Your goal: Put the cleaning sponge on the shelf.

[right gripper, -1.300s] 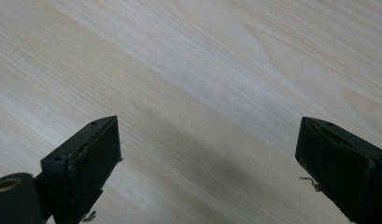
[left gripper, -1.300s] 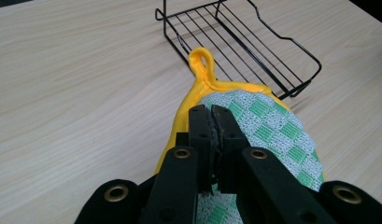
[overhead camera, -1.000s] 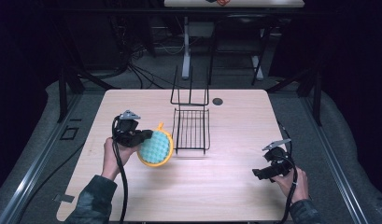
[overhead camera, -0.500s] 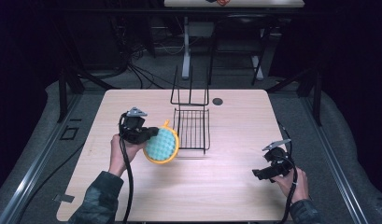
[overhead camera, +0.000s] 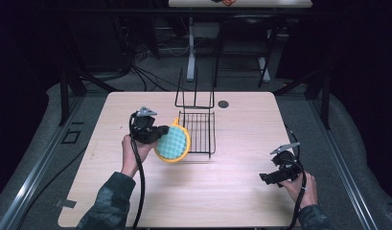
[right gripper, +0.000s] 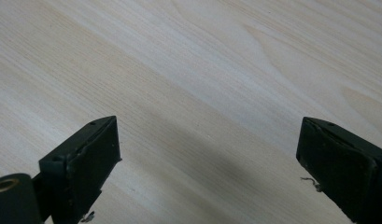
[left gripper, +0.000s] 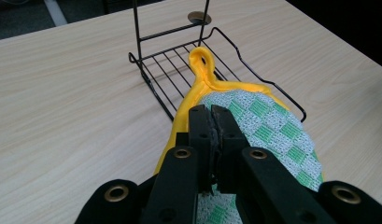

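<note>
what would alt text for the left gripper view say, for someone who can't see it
The left gripper, its black jaws shut, pinches the edge of a round pot holder with a green-and-white check face and a yellow border. The pot holder's yellow loop reaches over the near edge of a black wire rack on a light wooden table.

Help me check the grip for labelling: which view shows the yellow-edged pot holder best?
The left gripper view: the pot holder is close, its yellow loop reaching over the wire rack, with the left gripper shut on its edge. The high view shows it small. The right gripper view faces bare table.
</note>
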